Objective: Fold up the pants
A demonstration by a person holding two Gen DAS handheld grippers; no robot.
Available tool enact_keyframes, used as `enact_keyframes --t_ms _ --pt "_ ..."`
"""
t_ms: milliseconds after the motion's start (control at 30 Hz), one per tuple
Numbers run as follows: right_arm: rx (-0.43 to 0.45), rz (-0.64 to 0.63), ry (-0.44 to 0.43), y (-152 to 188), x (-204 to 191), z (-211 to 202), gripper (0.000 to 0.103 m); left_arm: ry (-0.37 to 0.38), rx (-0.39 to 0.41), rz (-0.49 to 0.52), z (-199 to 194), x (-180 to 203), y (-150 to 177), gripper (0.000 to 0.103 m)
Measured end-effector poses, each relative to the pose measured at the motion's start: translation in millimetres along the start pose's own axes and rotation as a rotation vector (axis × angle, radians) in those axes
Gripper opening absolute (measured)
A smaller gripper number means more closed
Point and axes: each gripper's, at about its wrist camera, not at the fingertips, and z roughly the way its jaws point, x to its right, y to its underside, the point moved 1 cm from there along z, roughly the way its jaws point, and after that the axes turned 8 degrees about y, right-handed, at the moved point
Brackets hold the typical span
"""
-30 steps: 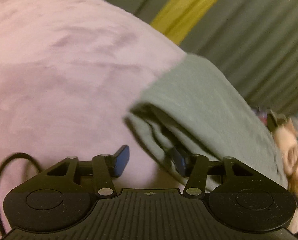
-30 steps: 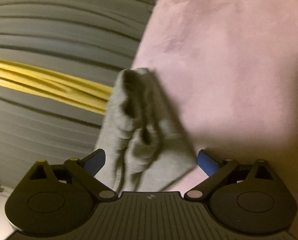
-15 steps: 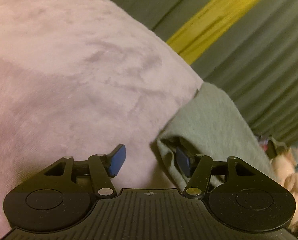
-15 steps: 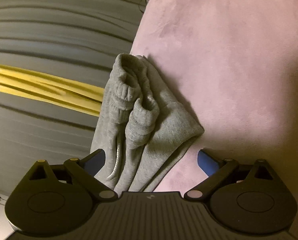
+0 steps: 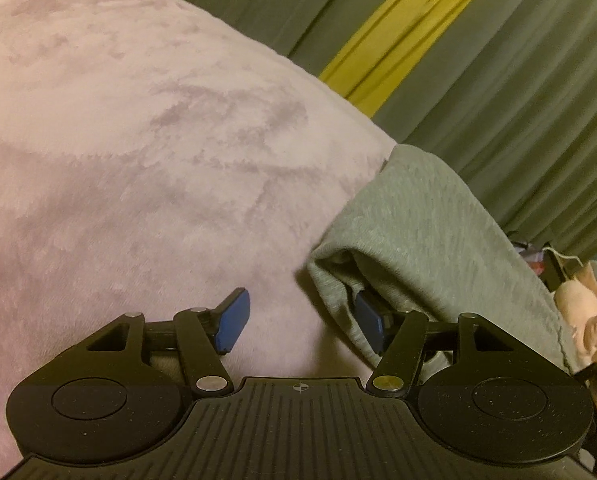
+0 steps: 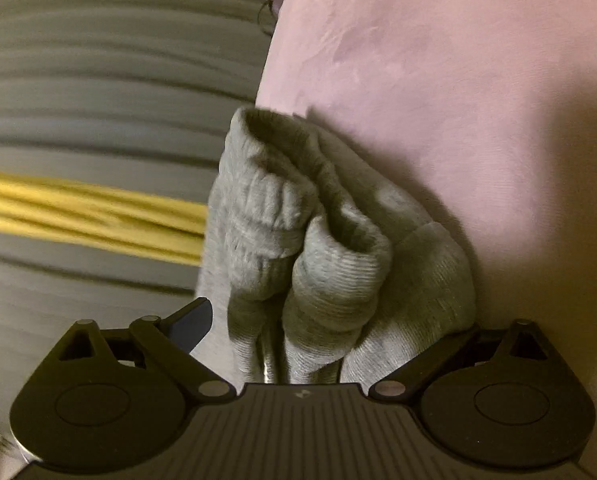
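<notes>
The grey pants (image 5: 426, 232) lie folded along the edge of the pink blanket (image 5: 138, 168). My left gripper (image 5: 298, 320) is open; its right finger is tucked under a fold of the pants, its left finger (image 5: 232, 320) is over bare blanket. In the right wrist view the bunched ribbed cuffs of the pants (image 6: 318, 248) fill the space between the fingers of my right gripper (image 6: 330, 332), which is open. Its left finger (image 6: 190, 324) shows; the right one is hidden behind the cloth.
Grey curtain with a yellow stripe (image 5: 398, 32) hangs beyond the blanket's edge. A pink plush toy (image 5: 582, 304) sits at the far right of the left wrist view. The pink blanket (image 6: 458, 100) spreads to the right of the cuffs.
The left gripper has drawn back, so the pants' fold now sits at its right finger. The right gripper has moved closer over the cuffs, which now cover its right finger.
</notes>
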Motion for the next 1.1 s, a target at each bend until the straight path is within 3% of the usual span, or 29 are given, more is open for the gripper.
enact_keyframes --t_ms 33,167,300,367,500,600,733,833,900,1000,1100 --pt "-0.005 -0.051 0.035 -2.1 -4.4 1.3 0.051 -0.002 0.001 0.004 -0.1 0.4 0.4 0.066" --pt "0.018 -0.156 0.022 -2.9 -9.3 -18.6 0.042 -0.01 0.0 0.017 -0.9 1.6 1.7 0.066" --pt "0.135 -0.386 0.044 2.1 -33.1 -44.9 0.04 -0.014 -0.008 0.036 -1.4 3.6 3.7 0.068" --pt "0.153 -0.422 0.06 -3.9 -29.5 -46.3 0.04 -0.016 -0.01 0.058 -0.3 6.8 5.4 0.069" --pt "0.054 -0.439 0.15 -8.7 -12.1 -36.7 0.05 -0.046 -0.016 0.11 0.1 14.6 8.3 0.068" --pt "0.09 -0.525 0.118 -2.3 -8.1 -57.7 0.06 -0.036 0.013 0.074 -9.6 14.7 6.5 0.068" --pt "0.096 -0.61 0.12 4.9 -3.8 -82.6 0.063 -0.066 0.117 0.079 -25.9 19.4 5.0 0.068" --pt "0.084 -0.563 0.079 -0.7 1.5 -98.2 0.065 -0.08 0.181 0.092 -35.4 24.1 4.5 0.068" --pt "0.1 -0.475 0.03 -10.0 8.4 -104.9 0.077 -0.062 0.201 0.089 -39.6 28.5 4.9 0.068" --pt "0.081 -0.354 -0.08 -26.9 14.1 -109.0 0.077 0.013 0.174 0.096 -39.8 37.4 7.4 0.068" --pt "0.028 -0.216 -0.174 -36.8 19.0 -104.8 0.077 0.013 0.152 0.174 -35.0 47.4 18.1 0.069"
